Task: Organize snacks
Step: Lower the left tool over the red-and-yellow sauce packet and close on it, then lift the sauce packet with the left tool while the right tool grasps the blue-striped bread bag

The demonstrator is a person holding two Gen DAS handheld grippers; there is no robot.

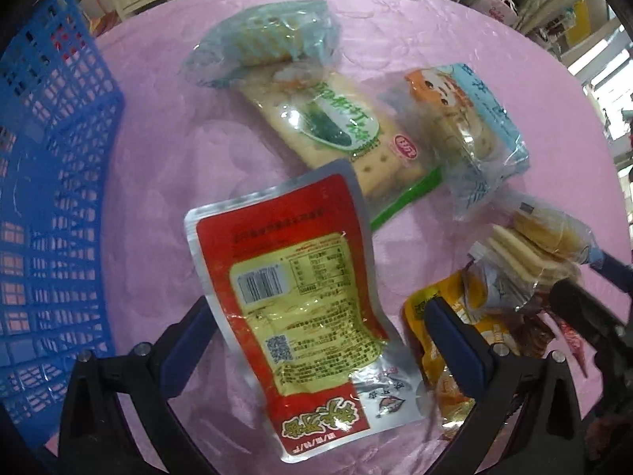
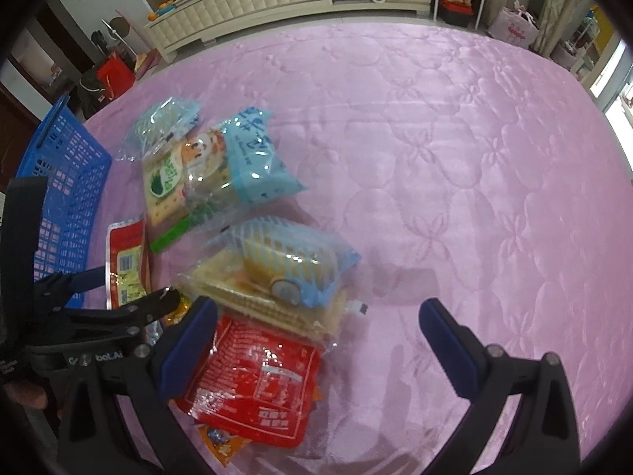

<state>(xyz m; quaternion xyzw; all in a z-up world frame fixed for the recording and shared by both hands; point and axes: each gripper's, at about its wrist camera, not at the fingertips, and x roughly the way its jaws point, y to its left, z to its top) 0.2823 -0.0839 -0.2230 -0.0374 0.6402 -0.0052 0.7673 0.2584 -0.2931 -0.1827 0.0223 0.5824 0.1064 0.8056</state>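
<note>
I see a pink quilted bedspread [image 2: 435, 158]. On it: blue plastic basket [image 1: 51, 198], cracker packs [image 1: 332, 126], red-and-yellow pouch [image 1: 300, 308], red packet [image 2: 257, 380].

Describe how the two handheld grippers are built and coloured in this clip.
Both match: the left gripper and right gripper each have two black plastic fingers, shaped like angled struts with open triangular cut-outs, tipped with dark blue rectangular pads and fastened with silver screws. The right wrist view shows the left gripper's black body from the side with partly readable white lettering. No cables or sleeves are visible.
</note>
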